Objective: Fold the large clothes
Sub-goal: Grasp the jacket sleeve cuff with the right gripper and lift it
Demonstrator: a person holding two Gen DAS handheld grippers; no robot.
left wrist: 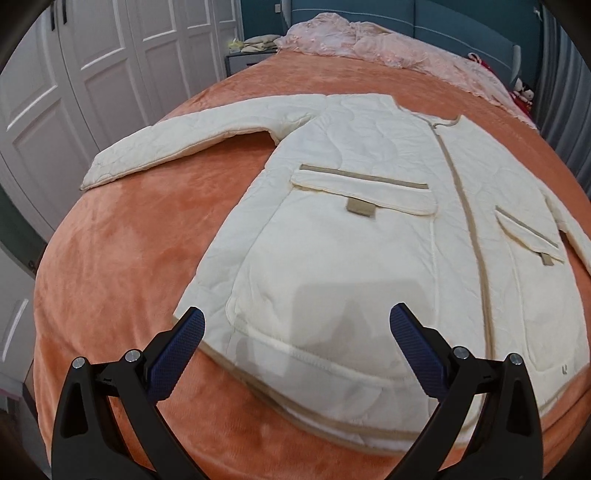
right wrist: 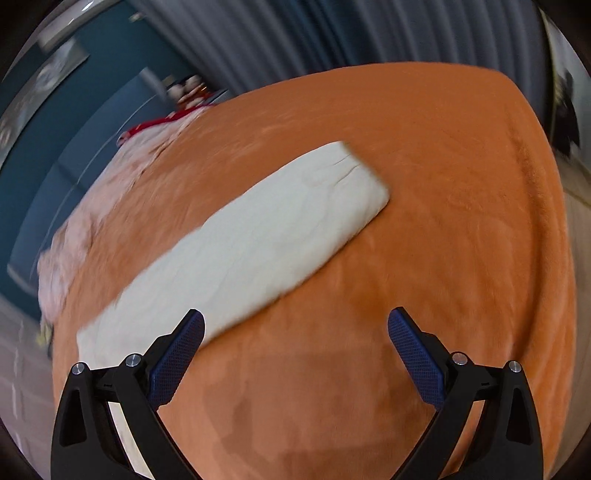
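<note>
Bed [left wrist: 110, 258] carries cream jacket [left wrist: 351, 229] spread flat, front up, long axis running away from left claw [left wrist: 297, 345], hem nearest it. Right sleeve [right wrist: 251, 240] lies diagonally just ahead-left of right claw [right wrist: 295, 347]. Both claws gape wide, holding nothing; right is nearer that sleeve.

An orange plush blanket [left wrist: 122, 258] covers the bed, with a crumpled pink quilt [left wrist: 369, 44] heaped at its far end against a teal padded headboard [left wrist: 443, 26], white panelled wardrobe doors [left wrist: 92, 55] standing to the left and grey curtains [right wrist: 295, 33] hanging beyond the opposite side.
</note>
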